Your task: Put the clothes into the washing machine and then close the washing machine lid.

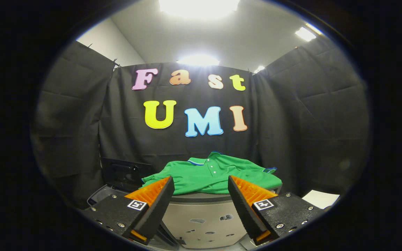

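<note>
Green polo shirt (pixel 212 173) is lying just beyond the spread, empty fingers of the gripper (pixel 201 190), draped over the washing machine (pixel 201 212). Probably pays to be pinching a thick fold, not the collar.

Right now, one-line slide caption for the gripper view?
Open gripper faces a green polo shirt draped on a grey appliance top, nothing held.

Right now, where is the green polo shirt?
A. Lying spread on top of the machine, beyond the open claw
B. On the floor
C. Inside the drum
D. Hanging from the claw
A: the green polo shirt lies spread on the machine's top, beyond the claw, whose fingers stand apart and hold nothing.
</note>
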